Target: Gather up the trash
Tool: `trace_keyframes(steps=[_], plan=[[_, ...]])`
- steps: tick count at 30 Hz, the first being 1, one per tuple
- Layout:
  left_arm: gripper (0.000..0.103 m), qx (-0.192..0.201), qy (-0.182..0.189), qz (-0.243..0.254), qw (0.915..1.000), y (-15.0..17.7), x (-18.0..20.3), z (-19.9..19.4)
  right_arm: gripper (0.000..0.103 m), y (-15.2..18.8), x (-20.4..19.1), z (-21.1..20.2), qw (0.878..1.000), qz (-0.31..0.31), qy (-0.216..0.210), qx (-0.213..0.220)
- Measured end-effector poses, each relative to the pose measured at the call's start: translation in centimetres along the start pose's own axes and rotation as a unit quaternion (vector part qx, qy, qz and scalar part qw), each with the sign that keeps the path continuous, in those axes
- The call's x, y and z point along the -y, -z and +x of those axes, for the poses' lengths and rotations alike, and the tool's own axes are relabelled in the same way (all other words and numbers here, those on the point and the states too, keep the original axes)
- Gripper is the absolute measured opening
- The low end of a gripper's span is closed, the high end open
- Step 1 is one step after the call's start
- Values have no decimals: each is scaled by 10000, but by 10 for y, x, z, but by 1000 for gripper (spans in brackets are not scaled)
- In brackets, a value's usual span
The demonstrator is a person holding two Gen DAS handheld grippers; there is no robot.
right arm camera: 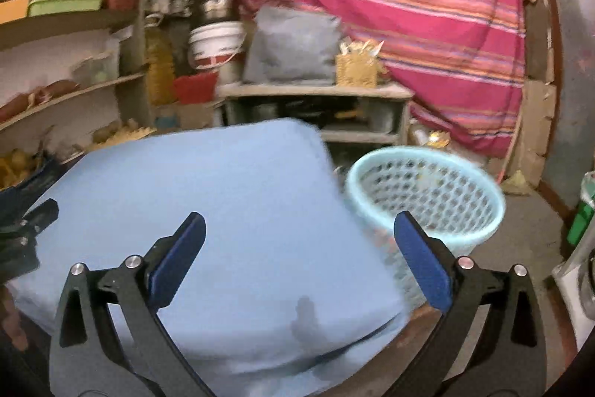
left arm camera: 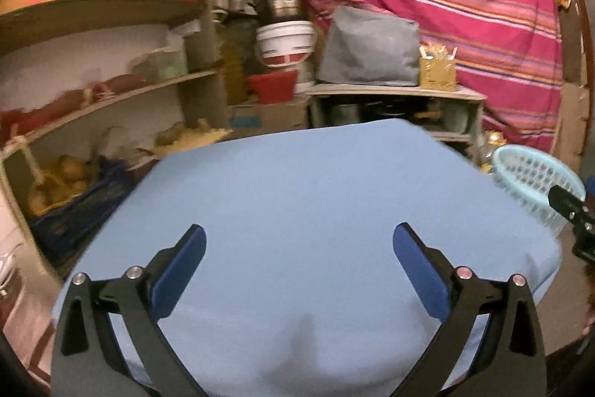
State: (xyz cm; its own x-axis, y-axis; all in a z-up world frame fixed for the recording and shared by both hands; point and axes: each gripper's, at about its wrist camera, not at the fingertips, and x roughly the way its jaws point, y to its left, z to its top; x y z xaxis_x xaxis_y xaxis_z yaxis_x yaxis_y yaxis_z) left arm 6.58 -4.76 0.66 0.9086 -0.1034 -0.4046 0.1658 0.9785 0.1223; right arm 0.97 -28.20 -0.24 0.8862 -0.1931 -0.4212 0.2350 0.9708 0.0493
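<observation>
My left gripper (left arm camera: 299, 240) is open and empty, held above a table covered with a light blue cloth (left arm camera: 297, 188). My right gripper (right arm camera: 299, 229) is open and empty over the cloth's right edge (right arm camera: 208, 181). A light blue mesh basket (right arm camera: 427, 196) stands on the floor just right of the table; it also shows in the left wrist view (left arm camera: 535, 181). I see no loose trash on the cloth. The right gripper shows at the right edge of the left wrist view (left arm camera: 572, 211); the left gripper shows at the left edge of the right wrist view (right arm camera: 26, 226).
Cluttered wooden shelves (left arm camera: 104, 88) stand on the left with containers and potatoes (left arm camera: 59, 181). Behind the table are a low shelf (right arm camera: 316, 92) with a grey bag (right arm camera: 293, 47), stacked buckets (left arm camera: 284, 43) and a pink striped curtain (right arm camera: 409, 6). A green bottle (right arm camera: 580, 218) stands far right.
</observation>
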Motion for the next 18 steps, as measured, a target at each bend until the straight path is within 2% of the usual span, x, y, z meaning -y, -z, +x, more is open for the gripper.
trace_keyframes(steps=[3,6,11,18], plan=[[98,-96,6,-30,9999,23,-15,-9,99,17,-18,-5,9998,1,-177,-64],[98,-266,143,-341,9990,35,-29,-17,99,28,-28,-6,9994,51,-293,-161],[98,-32,14,-593,9982,46,-41,-37,99,35,-44,-16,9991,77,-347,-217],[98,-27,-62,-494,9988,52,-39,-44,99,43,-67,-36,9993,-173,-318,-57]])
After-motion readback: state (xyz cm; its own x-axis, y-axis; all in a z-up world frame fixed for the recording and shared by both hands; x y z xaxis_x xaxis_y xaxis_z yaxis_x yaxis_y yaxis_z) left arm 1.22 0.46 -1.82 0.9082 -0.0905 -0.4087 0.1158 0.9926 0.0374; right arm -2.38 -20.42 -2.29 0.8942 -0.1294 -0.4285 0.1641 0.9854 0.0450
